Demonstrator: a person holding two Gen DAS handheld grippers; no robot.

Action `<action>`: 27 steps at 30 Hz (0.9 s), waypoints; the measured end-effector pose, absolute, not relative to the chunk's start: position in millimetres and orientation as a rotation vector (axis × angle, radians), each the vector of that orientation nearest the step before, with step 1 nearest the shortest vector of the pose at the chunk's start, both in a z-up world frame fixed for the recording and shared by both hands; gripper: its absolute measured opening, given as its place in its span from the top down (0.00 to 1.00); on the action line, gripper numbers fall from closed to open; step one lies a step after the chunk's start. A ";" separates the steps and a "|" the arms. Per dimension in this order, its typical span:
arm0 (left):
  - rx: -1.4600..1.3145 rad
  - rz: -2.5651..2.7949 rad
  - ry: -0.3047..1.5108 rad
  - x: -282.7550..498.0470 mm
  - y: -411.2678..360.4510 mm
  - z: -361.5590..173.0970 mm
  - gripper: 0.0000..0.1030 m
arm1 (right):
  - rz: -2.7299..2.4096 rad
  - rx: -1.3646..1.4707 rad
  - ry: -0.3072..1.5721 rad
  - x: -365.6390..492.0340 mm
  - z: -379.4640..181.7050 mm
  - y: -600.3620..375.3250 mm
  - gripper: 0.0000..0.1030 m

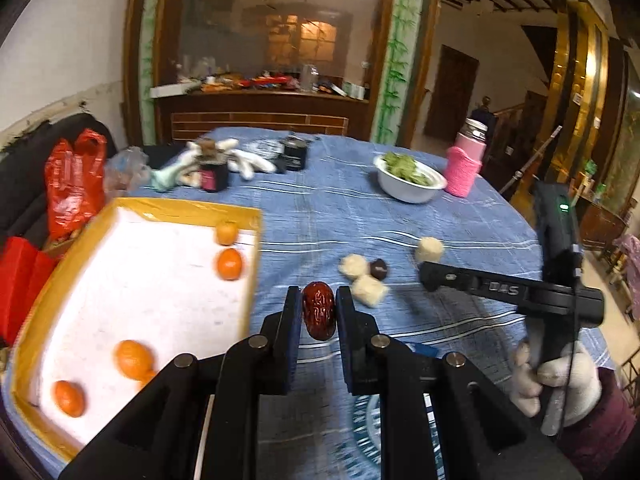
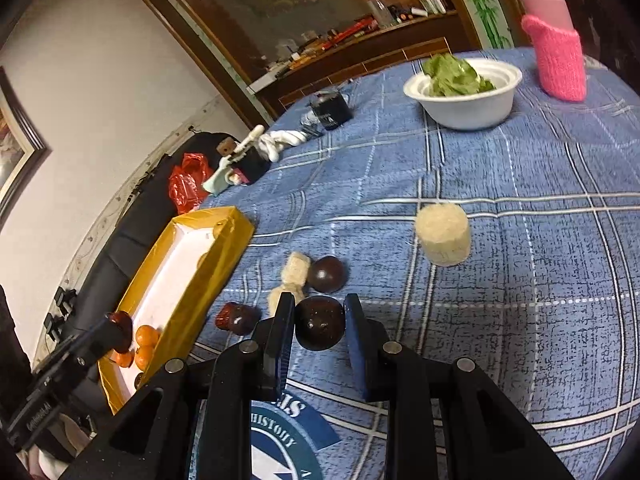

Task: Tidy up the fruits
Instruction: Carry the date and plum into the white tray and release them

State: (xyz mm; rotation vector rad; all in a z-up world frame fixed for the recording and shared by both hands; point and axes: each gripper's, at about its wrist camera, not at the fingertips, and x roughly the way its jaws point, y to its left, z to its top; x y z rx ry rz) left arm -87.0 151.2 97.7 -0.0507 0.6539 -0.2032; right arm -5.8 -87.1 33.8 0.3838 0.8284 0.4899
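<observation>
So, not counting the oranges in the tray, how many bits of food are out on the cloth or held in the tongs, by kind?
Pale cakes: 3
Dark round balls: 2, one in the right tongs
Red dates: 2, one in the left tongs
Total: 7

White walls [image 2: 100, 80] flank a dark wooden sideboard [image 1: 260, 108] under a large mirror [image 1: 264, 28]; a framed picture [image 2: 16, 148] hangs left, warm lamplight

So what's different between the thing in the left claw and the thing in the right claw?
The left claw holds a red date: long, oval, wrinkled, bright reddish-brown. The right claw holds a dark round fruit: ball-shaped, smooth, almost black-brown, and wider across. Both are pinched between black fingers, above the blue checked tablecloth.
</observation>
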 end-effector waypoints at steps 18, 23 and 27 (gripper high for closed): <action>-0.323 0.096 0.740 -106.8 317.9 60.8 0.84 | 0.799 0.164 0.932 -50.4 54.8 121.6 0.72; -0.333 0.084 0.736 -113.5 325.2 59.9 0.61 | 0.728 0.093 0.953 -39.4 41.1 148.9 0.71; -0.334 0.102 0.713 -123.1 331.5 66.9 0.42 | 0.699 0.098 0.955 -37.4 38.6 149.8 0.55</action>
